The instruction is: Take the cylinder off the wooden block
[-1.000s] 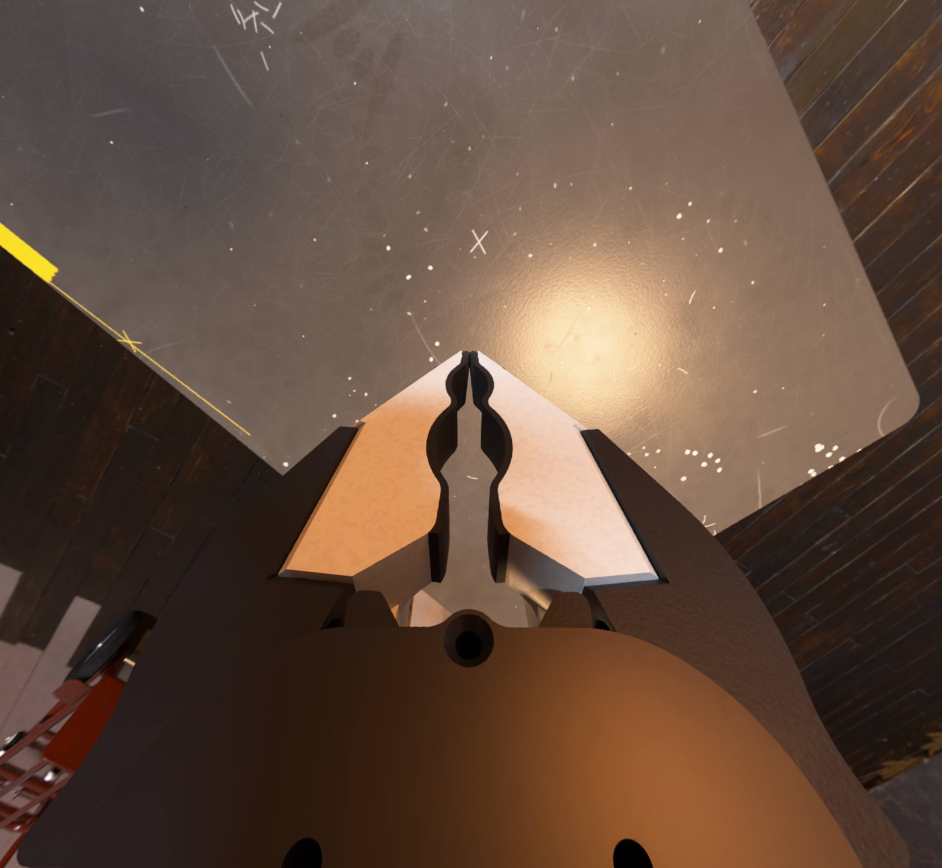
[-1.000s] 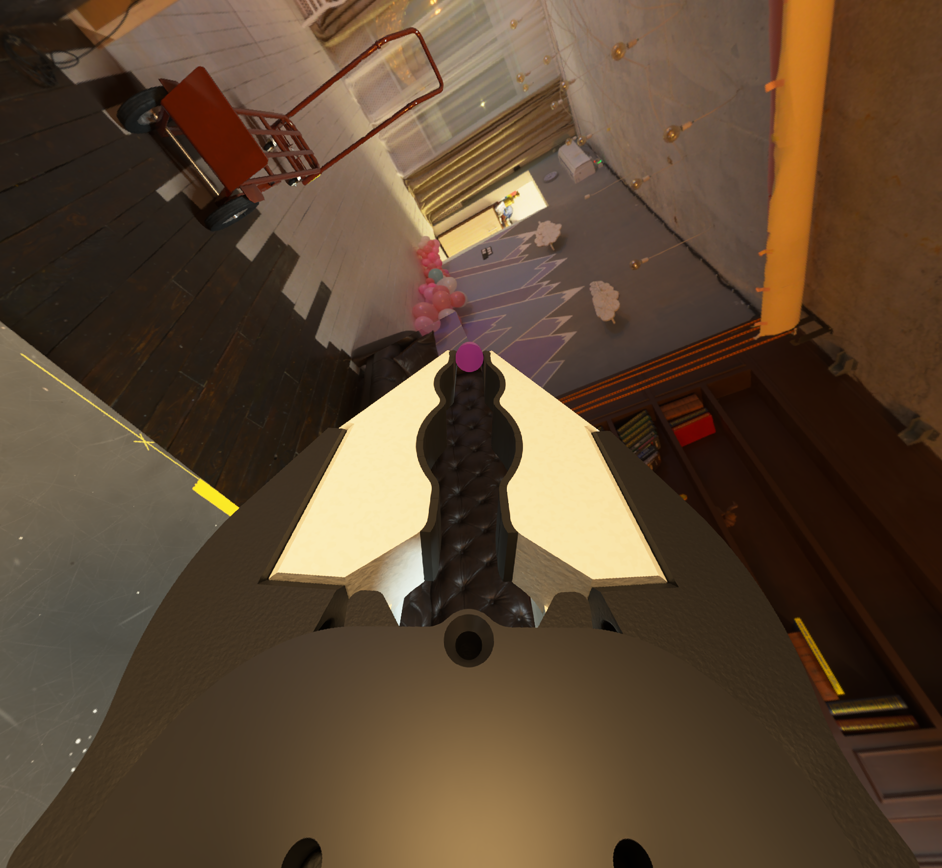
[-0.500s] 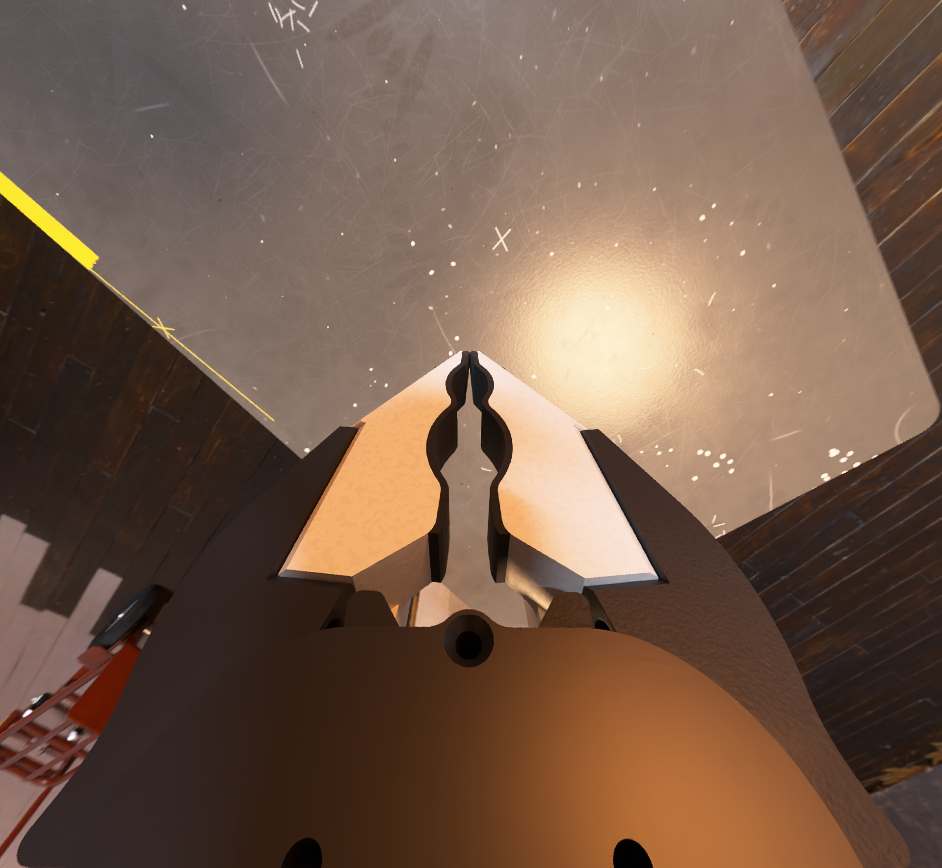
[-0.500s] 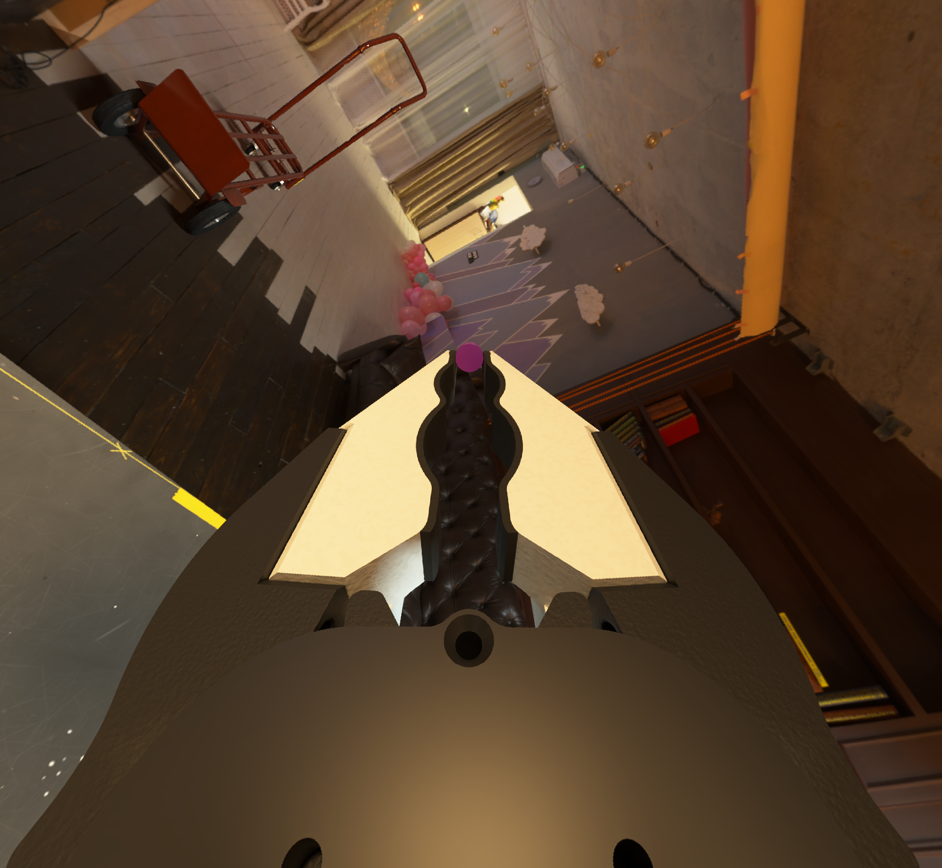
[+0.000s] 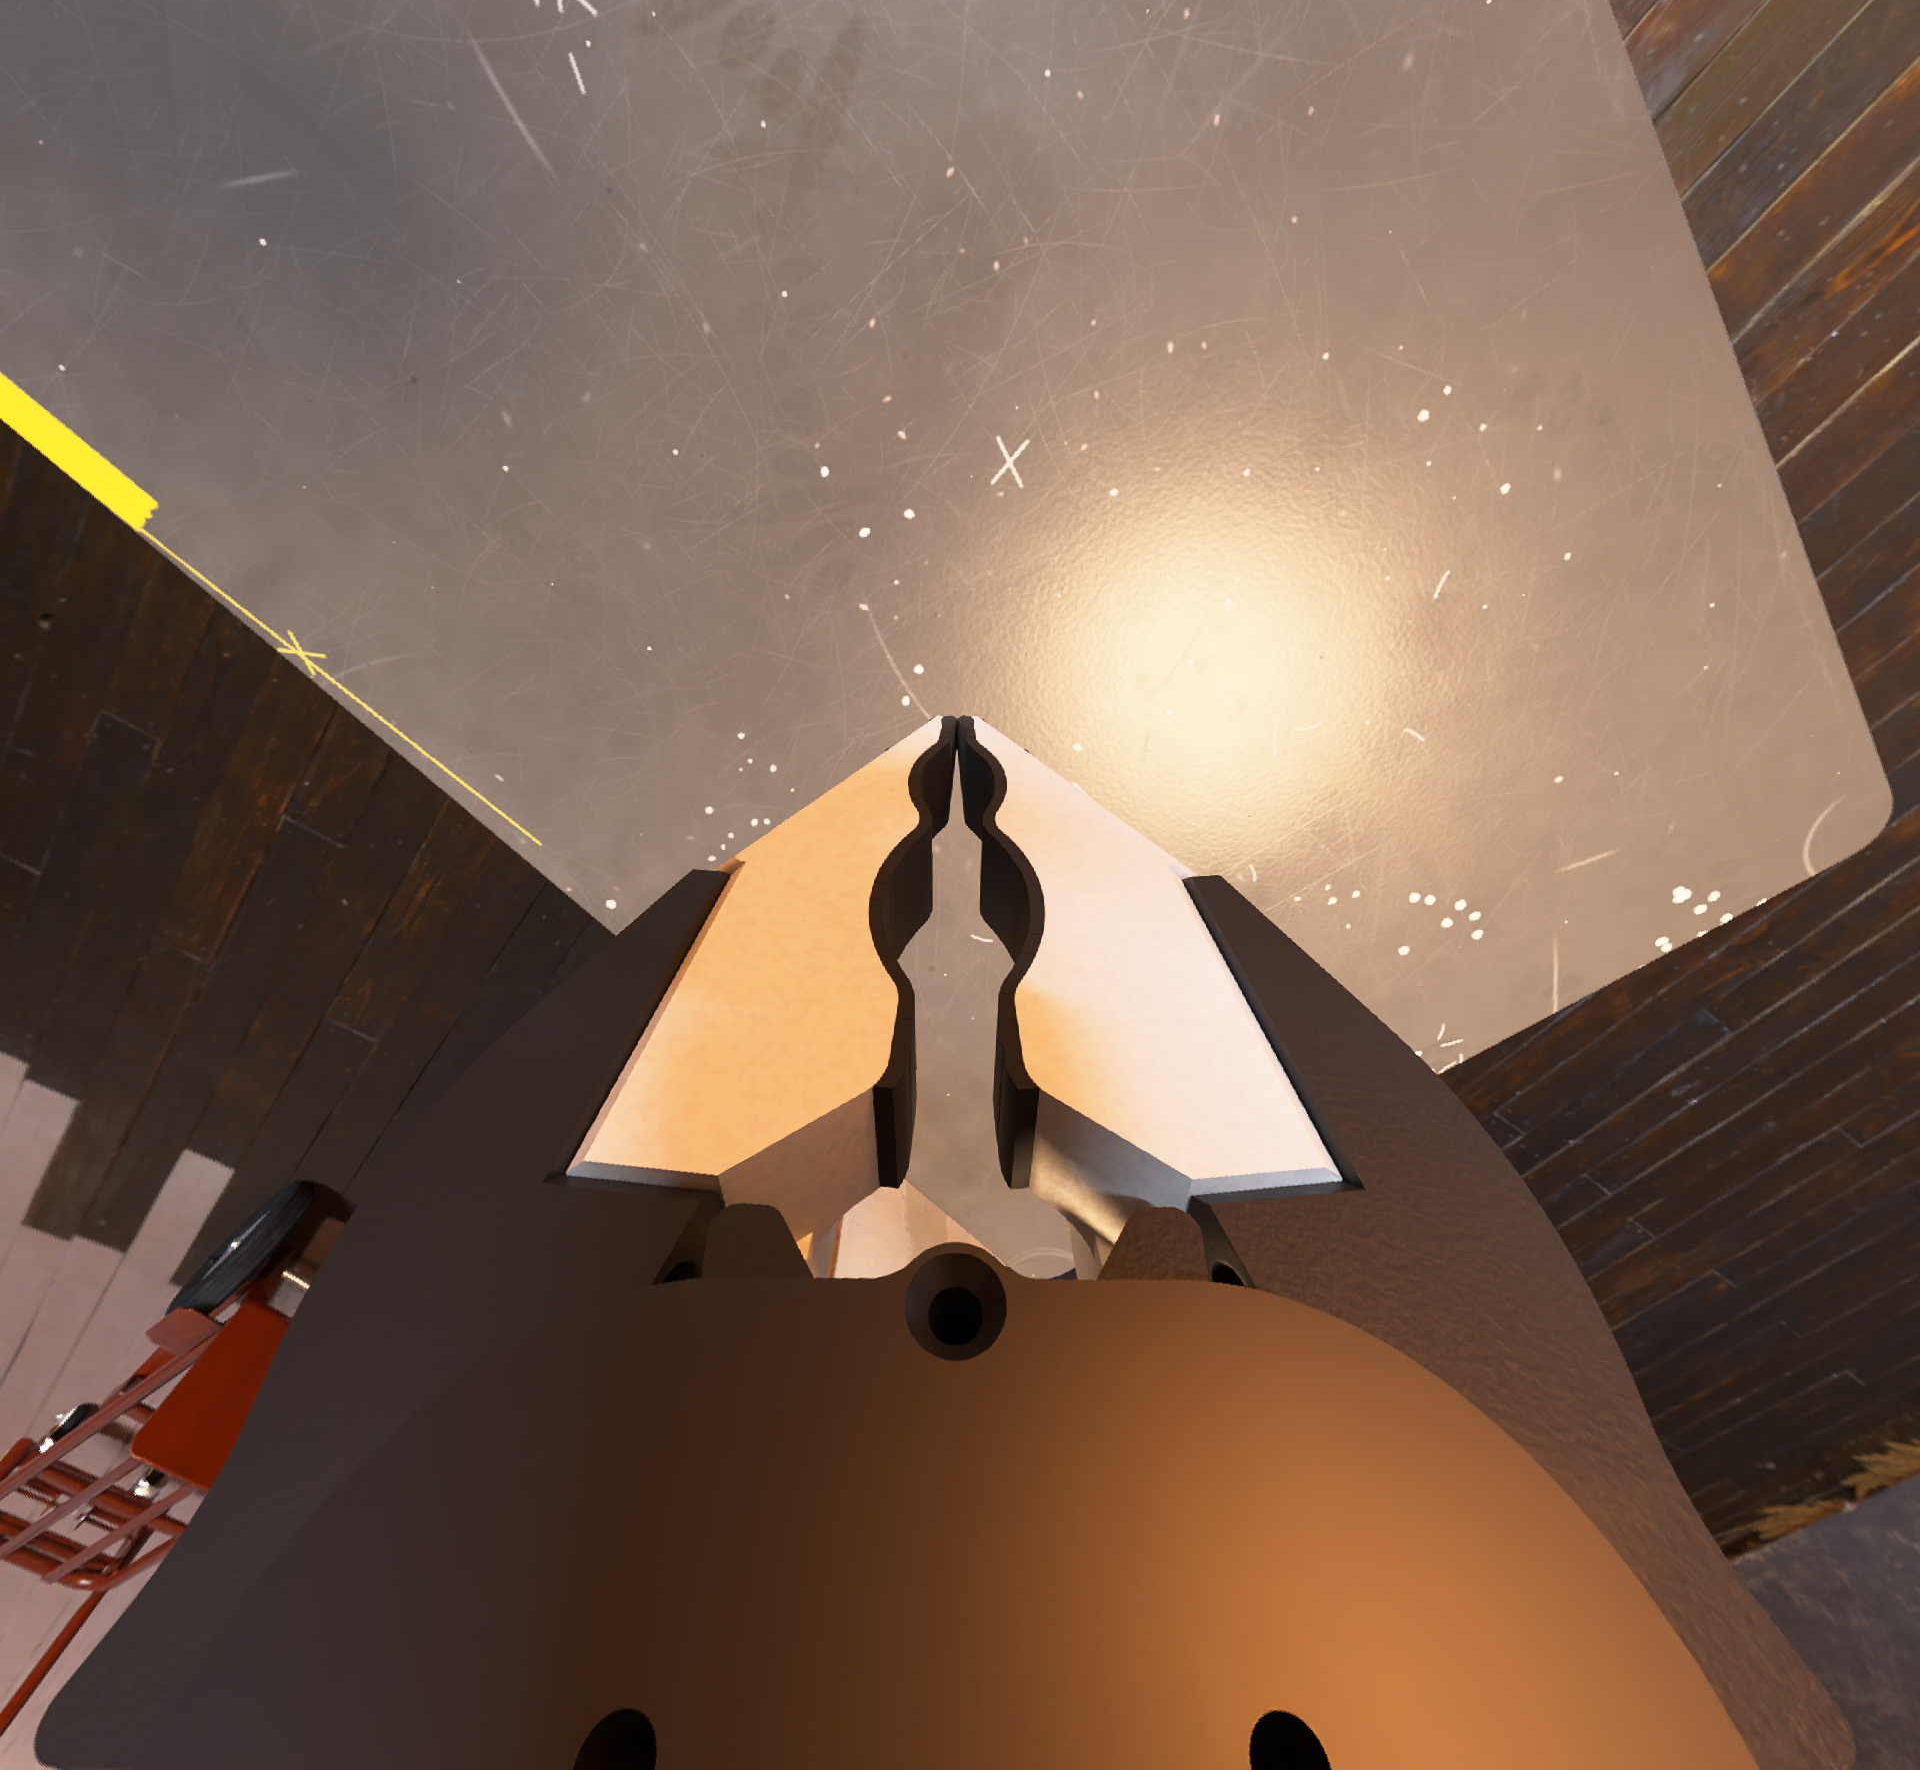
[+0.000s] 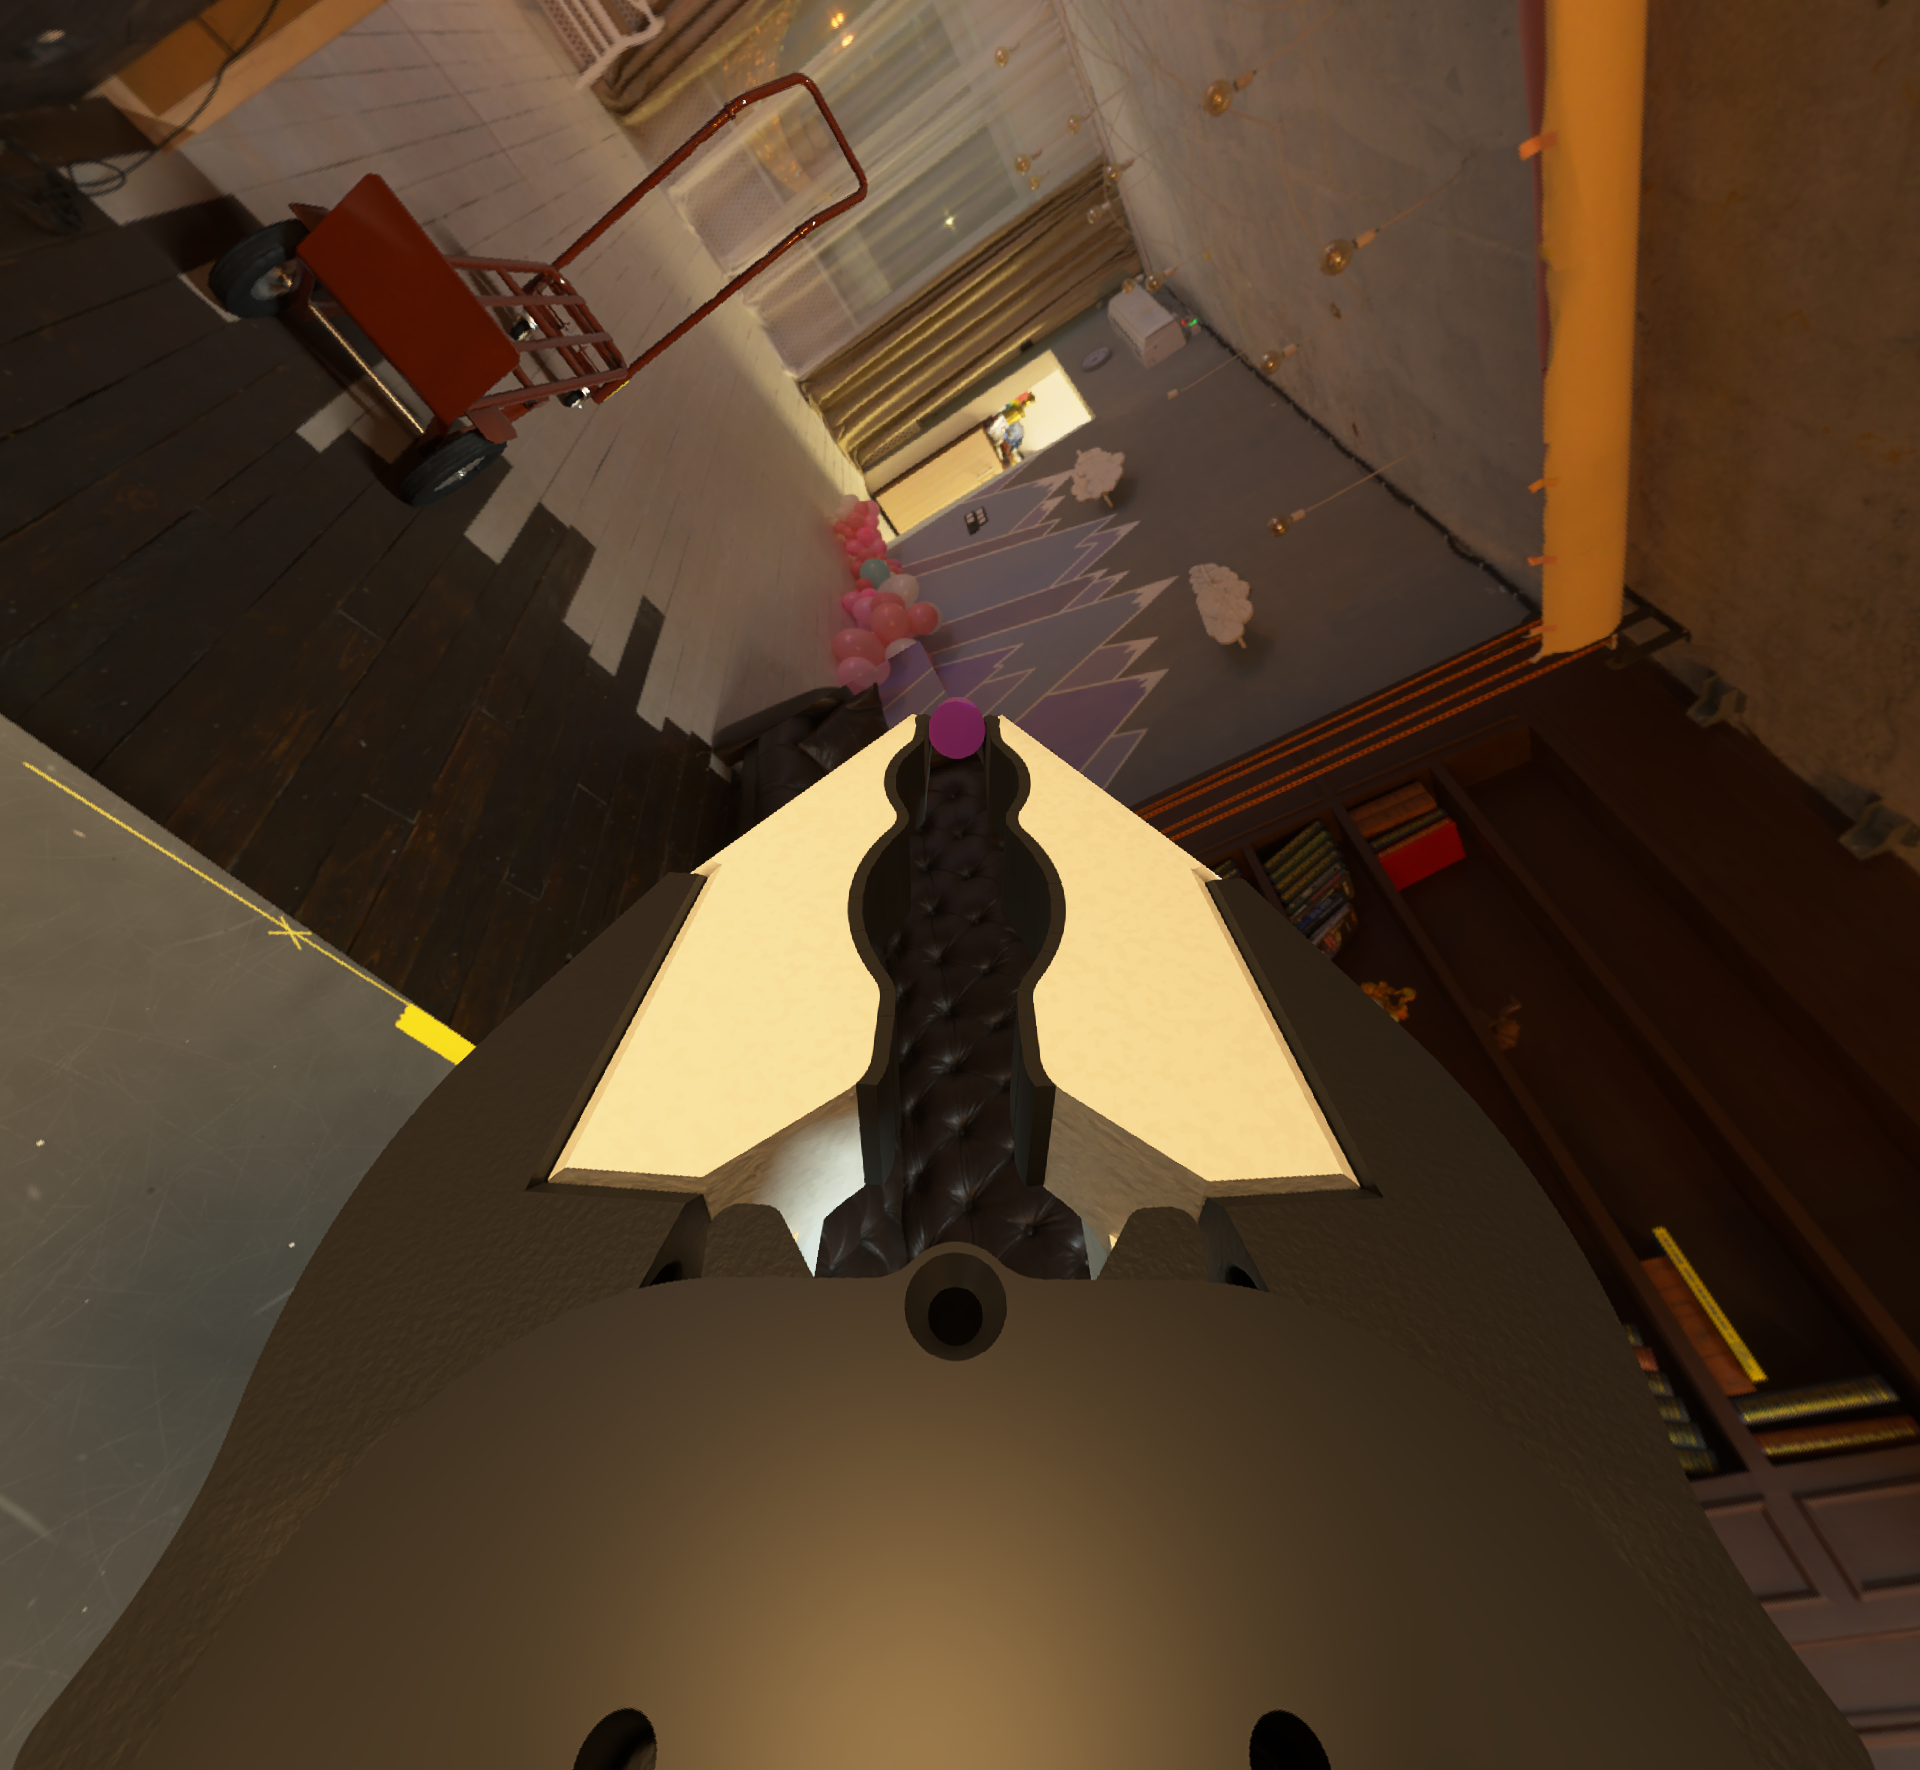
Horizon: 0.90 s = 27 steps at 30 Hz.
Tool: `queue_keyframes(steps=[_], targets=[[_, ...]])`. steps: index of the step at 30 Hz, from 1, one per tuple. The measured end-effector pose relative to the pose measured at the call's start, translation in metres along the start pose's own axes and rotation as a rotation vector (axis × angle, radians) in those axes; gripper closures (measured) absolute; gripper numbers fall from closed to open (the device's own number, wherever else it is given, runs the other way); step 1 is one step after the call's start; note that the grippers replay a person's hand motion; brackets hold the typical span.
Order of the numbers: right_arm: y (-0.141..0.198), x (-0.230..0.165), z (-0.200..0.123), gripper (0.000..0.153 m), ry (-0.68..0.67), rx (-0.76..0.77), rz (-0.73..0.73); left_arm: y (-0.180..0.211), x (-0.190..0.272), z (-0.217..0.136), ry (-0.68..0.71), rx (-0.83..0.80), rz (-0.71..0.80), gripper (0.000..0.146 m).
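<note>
Right wrist view: the right gripper clamps the small magenta cylinder between its fingertips, lifted clear of the grey table and aimed at a room with a red hand truck, pink balloons and bookshelves. The left gripper, tips pressed together on nothing, hangs over the scratched tabletop; the wooden block is out of view.

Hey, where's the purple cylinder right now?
In the right wrist view, the purple cylinder sits pinched at the very tips of the right gripper, lifted clear of the grey table at lower left, with the pink balloons behind it.
</note>
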State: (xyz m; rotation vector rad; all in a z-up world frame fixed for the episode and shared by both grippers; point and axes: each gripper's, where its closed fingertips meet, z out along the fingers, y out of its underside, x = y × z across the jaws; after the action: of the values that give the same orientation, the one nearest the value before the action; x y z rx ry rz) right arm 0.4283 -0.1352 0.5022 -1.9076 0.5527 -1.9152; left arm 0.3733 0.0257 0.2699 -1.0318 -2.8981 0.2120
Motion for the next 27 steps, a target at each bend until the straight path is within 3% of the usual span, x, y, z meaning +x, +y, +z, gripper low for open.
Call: queue_keyframes(steps=[20, 27], targets=[[0.011, 0.001, -0.011, 0.143, 0.051, 0.028, 0.049, 0.001, -0.001, -0.004, 0.007, -0.012, -0.022, 0.146], [0.013, -0.011, -0.013, 0.143, 0.039, 0.022, 0.05, 0.007, 0.005, 0.01, 0.03, -0.028, -0.042, 0.146]])
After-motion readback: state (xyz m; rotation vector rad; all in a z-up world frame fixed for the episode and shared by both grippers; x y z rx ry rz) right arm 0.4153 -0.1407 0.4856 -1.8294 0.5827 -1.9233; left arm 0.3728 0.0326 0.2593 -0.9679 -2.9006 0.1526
